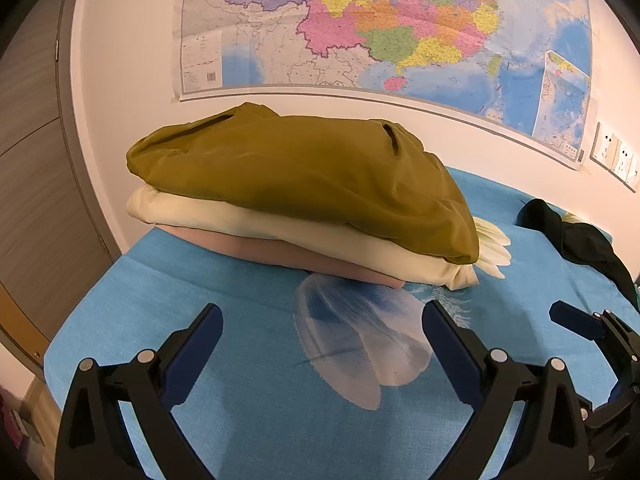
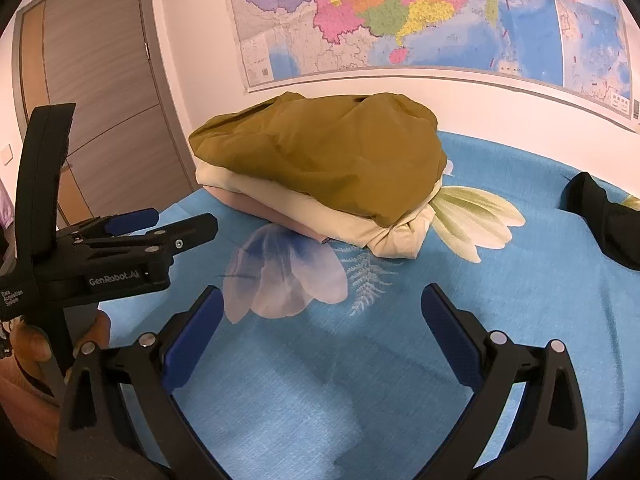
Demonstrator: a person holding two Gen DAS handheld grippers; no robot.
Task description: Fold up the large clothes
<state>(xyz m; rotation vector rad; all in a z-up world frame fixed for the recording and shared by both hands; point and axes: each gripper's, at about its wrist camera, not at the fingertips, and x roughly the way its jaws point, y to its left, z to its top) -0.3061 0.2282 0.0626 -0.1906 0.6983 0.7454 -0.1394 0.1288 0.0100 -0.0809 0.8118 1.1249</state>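
Note:
A stack of folded clothes sits on the blue bed sheet (image 1: 248,400) by the wall: an olive-brown garment (image 1: 304,172) (image 2: 320,156) on top, a cream one (image 1: 280,232) (image 2: 392,236) under it, a pink one (image 1: 288,254) at the bottom. My left gripper (image 1: 322,320) stands open, empty, short of the stack. My right gripper (image 2: 320,300) is open too, with nothing between its fingers, a little back from the stack. In the right wrist view the left gripper (image 2: 176,224) shows from the side at left. A black garment (image 1: 580,240) (image 2: 604,216) lies loose at the right.
A large coloured map (image 1: 380,28) hangs on the white wall behind the bed. A grey-brown door (image 2: 96,92) stands at the left. Wall sockets (image 1: 616,156) sit at the far right. The sheet carries printed flowers (image 2: 280,276). A hand (image 2: 36,344) holds the left gripper's handle.

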